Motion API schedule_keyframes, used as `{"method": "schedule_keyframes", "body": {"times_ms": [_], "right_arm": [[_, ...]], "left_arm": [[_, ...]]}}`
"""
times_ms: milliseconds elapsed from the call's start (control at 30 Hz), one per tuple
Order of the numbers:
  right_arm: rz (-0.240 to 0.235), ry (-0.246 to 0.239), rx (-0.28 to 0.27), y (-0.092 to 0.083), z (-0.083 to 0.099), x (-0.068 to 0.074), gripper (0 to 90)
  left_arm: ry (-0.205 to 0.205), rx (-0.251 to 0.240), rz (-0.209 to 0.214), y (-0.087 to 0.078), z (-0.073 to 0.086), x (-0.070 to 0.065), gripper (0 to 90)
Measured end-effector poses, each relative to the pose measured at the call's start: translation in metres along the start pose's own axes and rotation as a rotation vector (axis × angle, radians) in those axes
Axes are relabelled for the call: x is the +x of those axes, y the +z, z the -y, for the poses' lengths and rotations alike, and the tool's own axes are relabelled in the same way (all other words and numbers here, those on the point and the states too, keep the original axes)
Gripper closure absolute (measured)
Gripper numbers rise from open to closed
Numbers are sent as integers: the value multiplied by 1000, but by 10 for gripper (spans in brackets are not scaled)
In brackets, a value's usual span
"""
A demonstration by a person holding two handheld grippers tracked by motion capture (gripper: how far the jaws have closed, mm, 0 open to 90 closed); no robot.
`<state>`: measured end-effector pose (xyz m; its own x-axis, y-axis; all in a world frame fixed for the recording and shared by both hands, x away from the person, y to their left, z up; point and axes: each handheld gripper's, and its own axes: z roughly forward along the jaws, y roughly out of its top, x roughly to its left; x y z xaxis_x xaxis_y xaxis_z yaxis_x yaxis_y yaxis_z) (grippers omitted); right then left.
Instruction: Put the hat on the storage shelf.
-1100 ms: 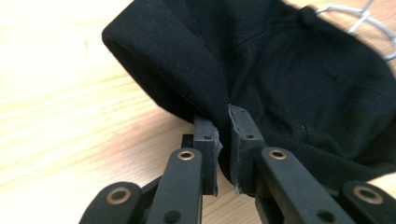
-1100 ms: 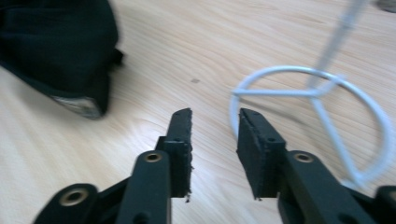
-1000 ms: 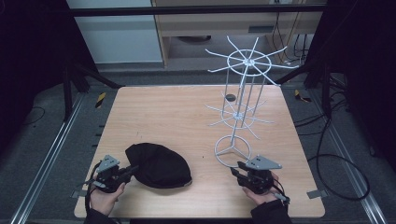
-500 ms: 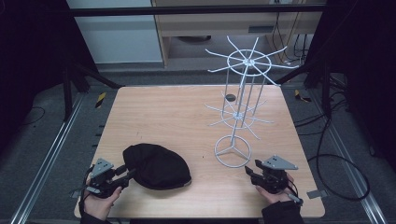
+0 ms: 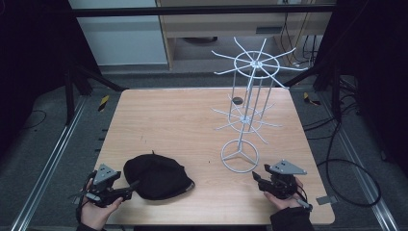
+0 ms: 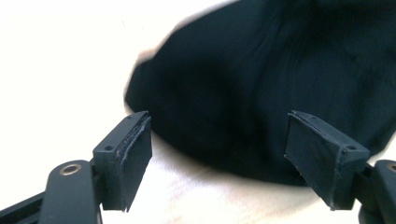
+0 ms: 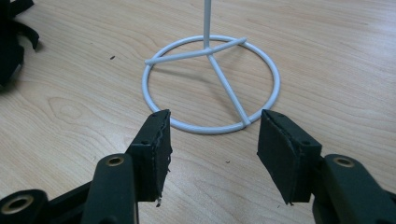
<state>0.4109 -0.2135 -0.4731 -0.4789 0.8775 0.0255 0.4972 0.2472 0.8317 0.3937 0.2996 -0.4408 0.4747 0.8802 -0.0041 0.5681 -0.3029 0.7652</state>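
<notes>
My left gripper (image 5: 126, 190) sits low at the near edge of the wooden table (image 5: 168, 125), its jaws spread wide; they have just been opening, and in the left gripper view (image 6: 217, 161) the two black pads stand apart with nothing pressed between them. Straight ahead of those pads, just beyond their tips, lies the black cap (image 6: 275, 79), a soft dark heap on the tabletop, its near rim curving across the gap between the jaws without touching either pad as far as I can tell. In the high view the cap (image 5: 156, 175) rests just beside my left gripper, on the side facing my other hand. My right gripper (image 5: 257, 179) is held near the opposite near corner, its jaws also parted and just having opened further, with only bare wood between them in the right gripper view (image 7: 212, 140). Directly in front of it, close to the tips, stands the round base ring of the white wire rack (image 7: 210, 84), its thin upright post rising from the spokes; in the high view the rack (image 5: 248, 110) stands upright beyond my right gripper, well apart from the cap
</notes>
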Motion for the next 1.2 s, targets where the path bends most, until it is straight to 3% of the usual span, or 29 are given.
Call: {"method": "schedule_keyframes", "body": {"times_ms": [267,400,700,867,967,1067,1200], "right_arm": [[-3,-4,-11,-1,0,-2,446],[-7,-3,-9,-1,1,-3,446],[-20,-6,6,2,1,-5,443],[-28,-11,19,4,1,-4,442],[-28,-14,27,5,1,-5,445],[-26,-17,30,6,1,-5,448],[-25,-17,31,6,1,-5,450]], "left_arm": [[121,-36,42,1,-30,5,226],[171,-15,77,11,-42,9,208],[225,59,163,41,-46,10,207],[234,96,195,53,-43,8,375],[199,109,222,57,-40,11,575],[183,102,238,57,-37,13,748],[169,53,265,52,-37,13,859]]}}
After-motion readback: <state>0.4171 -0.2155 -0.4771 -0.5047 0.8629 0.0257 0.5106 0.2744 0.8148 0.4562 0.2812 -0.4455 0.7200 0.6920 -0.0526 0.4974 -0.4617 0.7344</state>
